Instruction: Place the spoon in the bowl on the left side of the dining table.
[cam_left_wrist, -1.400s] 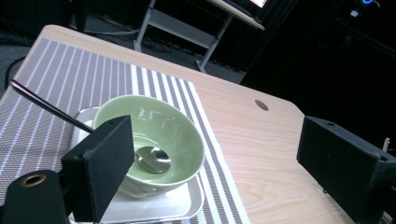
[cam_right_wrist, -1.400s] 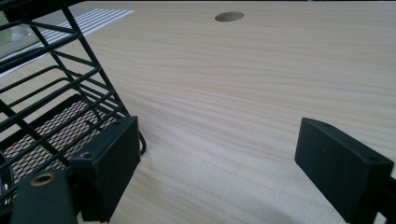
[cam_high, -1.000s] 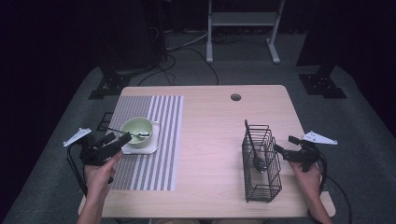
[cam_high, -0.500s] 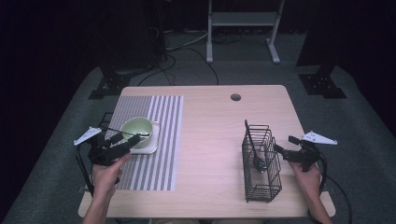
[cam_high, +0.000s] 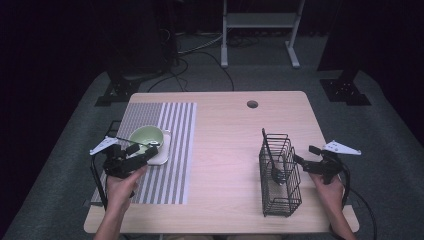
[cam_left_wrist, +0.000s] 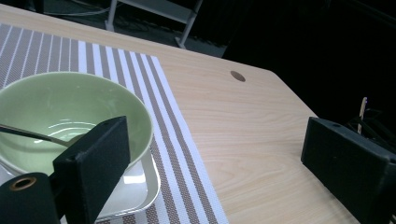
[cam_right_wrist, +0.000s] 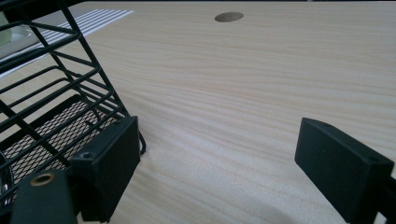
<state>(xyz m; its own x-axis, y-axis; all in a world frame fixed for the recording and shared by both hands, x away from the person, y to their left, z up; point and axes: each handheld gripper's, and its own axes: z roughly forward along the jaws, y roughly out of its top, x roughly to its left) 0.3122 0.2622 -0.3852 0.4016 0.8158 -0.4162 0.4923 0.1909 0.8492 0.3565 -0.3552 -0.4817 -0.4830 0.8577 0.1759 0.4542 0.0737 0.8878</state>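
reaching for the spoon (cam_high: 131, 144) falls to your left tool (cam_high: 142, 154), which hovers wide open and empty just at the near rim of the green bowl (cam_high: 146, 138), itself sitting on a white square plate (cam_high: 163, 154) on the striped placemat (cam_high: 170, 150). its thin metal handle (cam_left_wrist: 28, 134) runs out of the bowl toward your left, roughly crosswise to the tool's reach, so judge the closing line across that handle rather than along it. your right tool (cam_high: 306, 157) also hangs open with nothing in it, well apart across the table (cam_high: 225, 125), beside the black wire caddy (cam_high: 280, 175).
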